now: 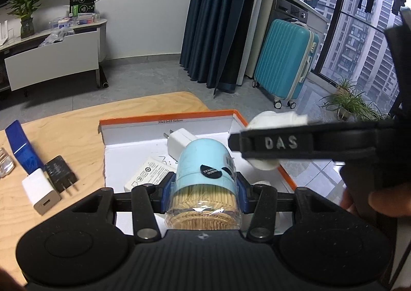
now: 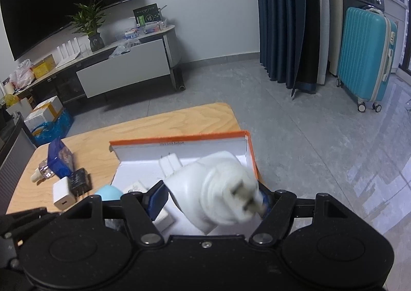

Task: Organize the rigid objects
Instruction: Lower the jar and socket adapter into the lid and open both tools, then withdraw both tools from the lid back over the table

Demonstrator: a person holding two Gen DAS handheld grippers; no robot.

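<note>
Pale wooden bench (image 1: pixel 77 137) carries an orange-rimmed white cardboard box (image 1: pixel 167 121), printed "33x23x12.5x5cm". Over it, left claw (image 1: pixel 204 188) clamps a light-blue-lidded clear cylinder of toothpicks (image 1: pixel 205 178). At its 2 o'clock, right claw (image 2: pixel 213 196) clamps a smooth white plastic two-pronged plug-in device (image 2: pixel 218 188).

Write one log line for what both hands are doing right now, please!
left gripper: shut on toothpick jar | right gripper: shut on white plug device | both over orange box | chargers inside
</note>
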